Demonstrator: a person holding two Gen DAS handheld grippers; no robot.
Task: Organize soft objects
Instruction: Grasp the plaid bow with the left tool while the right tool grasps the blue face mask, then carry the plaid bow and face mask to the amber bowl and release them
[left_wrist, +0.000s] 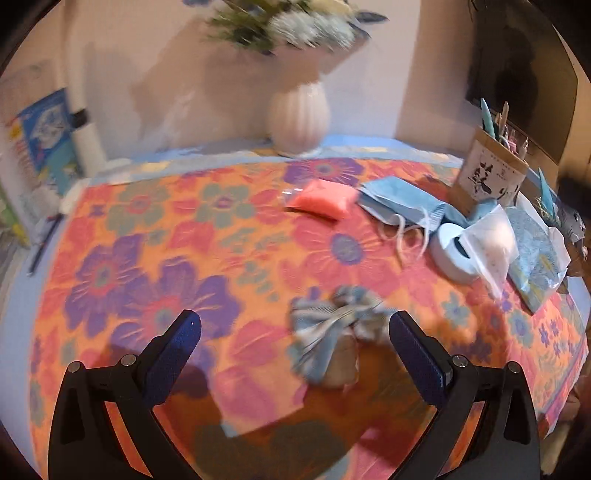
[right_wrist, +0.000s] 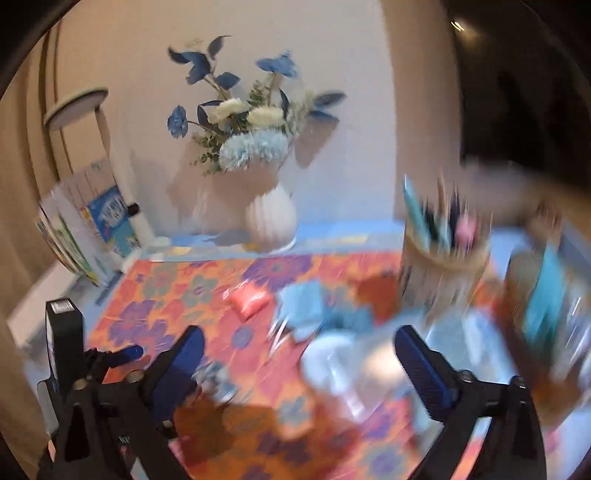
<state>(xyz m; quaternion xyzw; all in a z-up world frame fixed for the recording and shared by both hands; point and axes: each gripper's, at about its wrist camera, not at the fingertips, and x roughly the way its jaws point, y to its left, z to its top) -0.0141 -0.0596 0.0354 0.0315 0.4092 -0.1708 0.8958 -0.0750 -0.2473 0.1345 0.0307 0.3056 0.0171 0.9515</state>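
Note:
A small beige pouch with a blue striped bow (left_wrist: 334, 338) lies on the flowered cloth (left_wrist: 155, 236), between and just ahead of my left gripper's (left_wrist: 295, 325) open fingers, nearer the right one. Farther back lie a pink soft packet (left_wrist: 320, 199) and blue face masks (left_wrist: 400, 206). A pale blue tape roll (left_wrist: 452, 254) holds a clear plastic bag (left_wrist: 493, 240). In the blurred right wrist view my right gripper (right_wrist: 299, 345) stands open above the tape roll and bag (right_wrist: 343, 369). The pink packet (right_wrist: 249, 299), the masks (right_wrist: 303, 306) and the pouch (right_wrist: 218, 380) show there too.
A white vase of blue and white flowers (left_wrist: 297, 118) stands at the back wall. A pen holder (left_wrist: 487, 173) and blue patterned packets (left_wrist: 535, 258) crowd the right side. Books (left_wrist: 48, 136) lean at the left. My left gripper's body (right_wrist: 66, 354) appears at the right view's lower left.

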